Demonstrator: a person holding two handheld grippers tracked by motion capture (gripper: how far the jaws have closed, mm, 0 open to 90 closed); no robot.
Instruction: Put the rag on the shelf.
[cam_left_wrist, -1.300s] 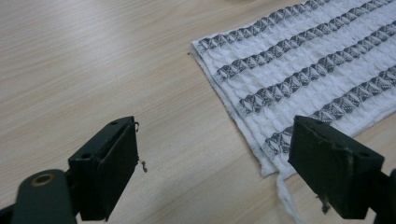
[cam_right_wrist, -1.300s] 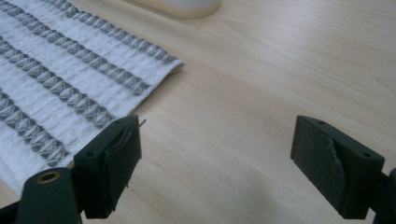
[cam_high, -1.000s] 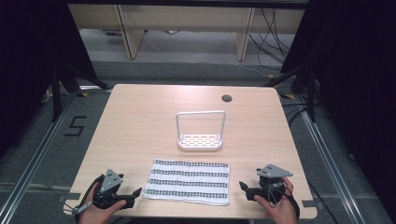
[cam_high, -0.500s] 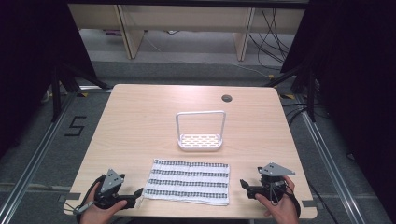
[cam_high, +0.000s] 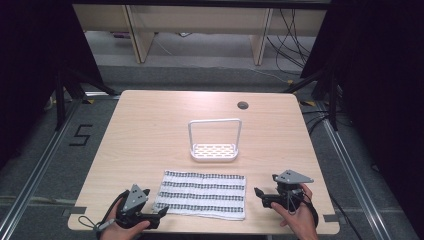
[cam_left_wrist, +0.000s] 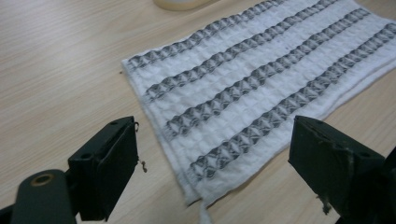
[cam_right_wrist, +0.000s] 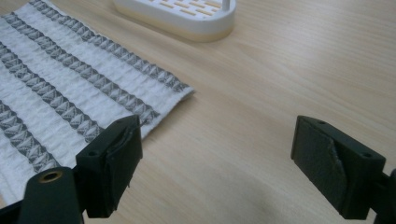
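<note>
A white towel with grey woven stripes (cam_high: 202, 194) lies flat near the table's front edge, also seen up close as the towel (cam_left_wrist: 261, 84) and the towel (cam_right_wrist: 60, 102). Behind it stands a white slotted rack with a tall wire handle (cam_high: 214, 141), its base (cam_right_wrist: 180, 15) at the top of the right gripper view. My left gripper (cam_high: 161, 212) is open at the towel's near-left corner, jaws either side of that corner (cam_left_wrist: 212, 175). My right gripper (cam_high: 260, 192) is open just right of the towel's right edge, over bare wood (cam_right_wrist: 217, 163).
The wooden table (cam_high: 150, 125) has a round cable hole (cam_high: 243, 105) at the back right. Dark frame legs and cables stand on the floor beyond the far edge. Bare tabletop lies left, right and behind the rack.
Both grippers have shifted slightly; the left has edged toward the towel's corner. The towel and rack have not moved.
</note>
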